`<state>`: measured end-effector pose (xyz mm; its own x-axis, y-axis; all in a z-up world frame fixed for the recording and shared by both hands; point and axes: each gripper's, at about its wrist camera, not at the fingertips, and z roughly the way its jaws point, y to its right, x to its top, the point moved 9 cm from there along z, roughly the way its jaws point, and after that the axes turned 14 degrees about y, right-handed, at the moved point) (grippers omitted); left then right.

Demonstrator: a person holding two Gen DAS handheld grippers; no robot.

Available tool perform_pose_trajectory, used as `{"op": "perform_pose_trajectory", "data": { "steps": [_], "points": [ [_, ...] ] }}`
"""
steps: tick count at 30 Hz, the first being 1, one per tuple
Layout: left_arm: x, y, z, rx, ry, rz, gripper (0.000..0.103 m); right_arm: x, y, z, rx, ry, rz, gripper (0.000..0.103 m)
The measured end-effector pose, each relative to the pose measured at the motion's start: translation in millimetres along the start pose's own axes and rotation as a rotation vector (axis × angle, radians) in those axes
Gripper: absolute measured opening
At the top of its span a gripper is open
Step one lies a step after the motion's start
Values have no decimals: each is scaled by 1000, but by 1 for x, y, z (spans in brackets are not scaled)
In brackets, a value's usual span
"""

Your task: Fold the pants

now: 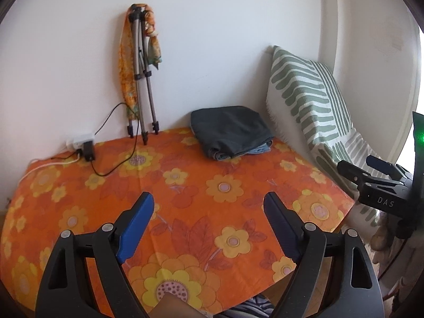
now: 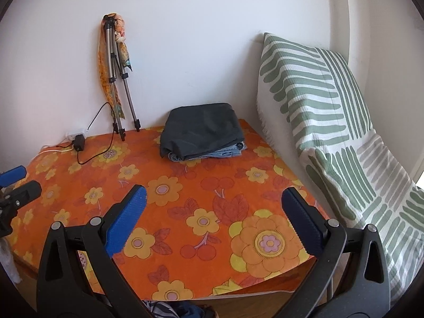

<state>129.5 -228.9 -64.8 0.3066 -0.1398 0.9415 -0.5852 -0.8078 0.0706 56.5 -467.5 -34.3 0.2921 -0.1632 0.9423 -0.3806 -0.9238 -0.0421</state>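
A folded stack of pants (image 1: 230, 129) (image 2: 201, 132), dark grey on top of light blue denim, lies at the far side of the table near the wall. The table is covered by an orange flowered cloth (image 1: 185, 185) (image 2: 185, 201). My left gripper (image 1: 208, 201) hovers over the cloth's near part, open, with nothing between its blue pads. My right gripper (image 2: 214, 193) is likewise open and empty above the near right part of the cloth. Each gripper shows at the edge of the other's view: the right gripper (image 1: 357, 164), the left gripper (image 2: 21, 181). Both are well short of the pants.
A folded tripod (image 1: 141, 79) (image 2: 119, 79) draped with an orange scarf leans on the back wall. A power strip with a black charger (image 1: 87, 151) (image 2: 79, 143) and a loose cable lie at the back left. A green-striped cushion (image 1: 310, 98) (image 2: 318, 106) borders the table's right side.
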Motion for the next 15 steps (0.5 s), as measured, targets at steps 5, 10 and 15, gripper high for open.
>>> {"op": "perform_pose_trajectory", "data": {
  "steps": [5,10,15],
  "points": [
    [-1,-3,-2,13,-2,-5,85,-2,-2,0,-2,-2,-8,103],
    [3,0,-6,14,10,4,85,-1,-3,0,0,10,2,103],
    [3,4,-8,5,15,12,85,1,-3,0,2,19,-2,103]
  ]
}}
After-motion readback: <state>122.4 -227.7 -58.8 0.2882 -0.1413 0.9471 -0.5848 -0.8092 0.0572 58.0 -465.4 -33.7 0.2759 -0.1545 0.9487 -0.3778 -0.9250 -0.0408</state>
